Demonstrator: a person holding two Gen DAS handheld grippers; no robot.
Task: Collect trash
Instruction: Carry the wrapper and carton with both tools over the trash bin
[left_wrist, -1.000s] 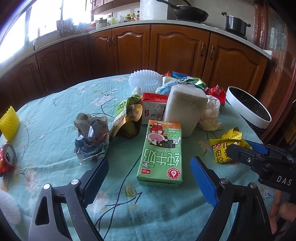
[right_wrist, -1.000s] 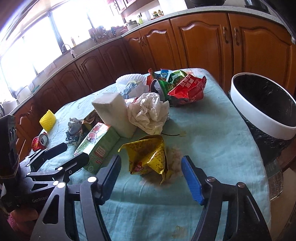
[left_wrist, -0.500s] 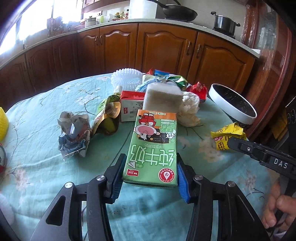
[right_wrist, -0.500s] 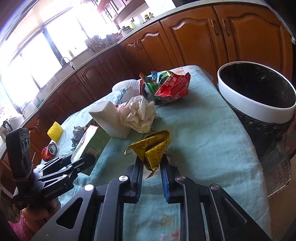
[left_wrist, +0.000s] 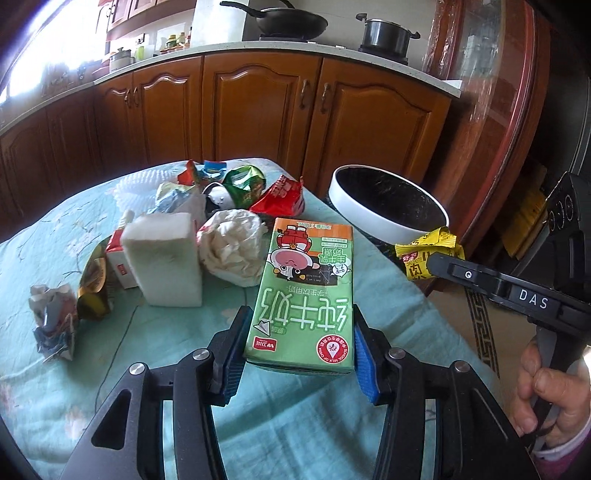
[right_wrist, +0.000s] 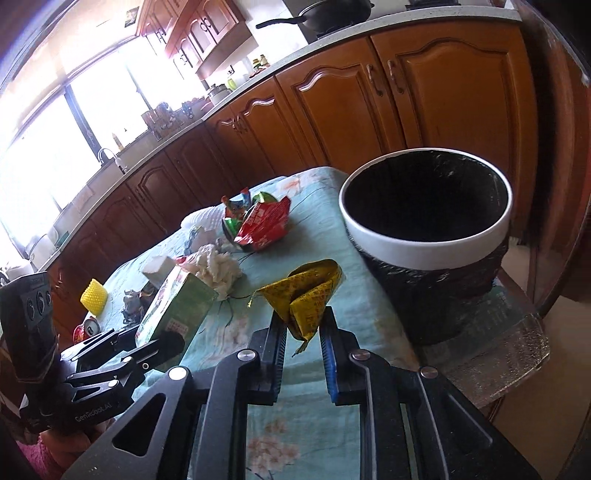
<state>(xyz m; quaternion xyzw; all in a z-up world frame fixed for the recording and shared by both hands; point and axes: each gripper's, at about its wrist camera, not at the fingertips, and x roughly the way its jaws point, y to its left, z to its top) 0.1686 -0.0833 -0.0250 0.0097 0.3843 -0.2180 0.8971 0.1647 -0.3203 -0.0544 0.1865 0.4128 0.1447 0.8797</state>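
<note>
The left gripper (left_wrist: 299, 341) has its jaws closed onto the sides of a green milk carton (left_wrist: 304, 291), blue pads pressing the near end of the box, which sticks straight out ahead of them above the teal cloth of the surface (left_wrist: 66, 229). The right gripper (right_wrist: 303, 338) has its jaws nearly together, pinching a crumpled yellow wrapper (right_wrist: 306, 295) that stands up between them, clear of the cloth.

Ahead of the right jaws and a little to their right stands the bin (right_wrist: 424, 229), white-rimmed and lined with black plastic, its mouth open and close by. From the left gripper's side the same bin (left_wrist: 388, 218) sits beyond the carton's far end, off to the right, with the right gripper and its wrapper (left_wrist: 428, 253) between. A hand (left_wrist: 546, 402) grips that right tool's handle.

Left of the left jaws the remaining litter lies on the surface: a white foam block (left_wrist: 162, 258), a wad of white paper (left_wrist: 232, 251) just beside the carton, a red wrapper (left_wrist: 280, 197) further ahead, a crumpled silvery scrap (left_wrist: 53, 325) well off to the left. Past the left gripper, in the right view, are a yellow ribbed thing (right_wrist: 94, 297) and what looks like a red can (right_wrist: 86, 328), though it is small and half hidden.
</note>
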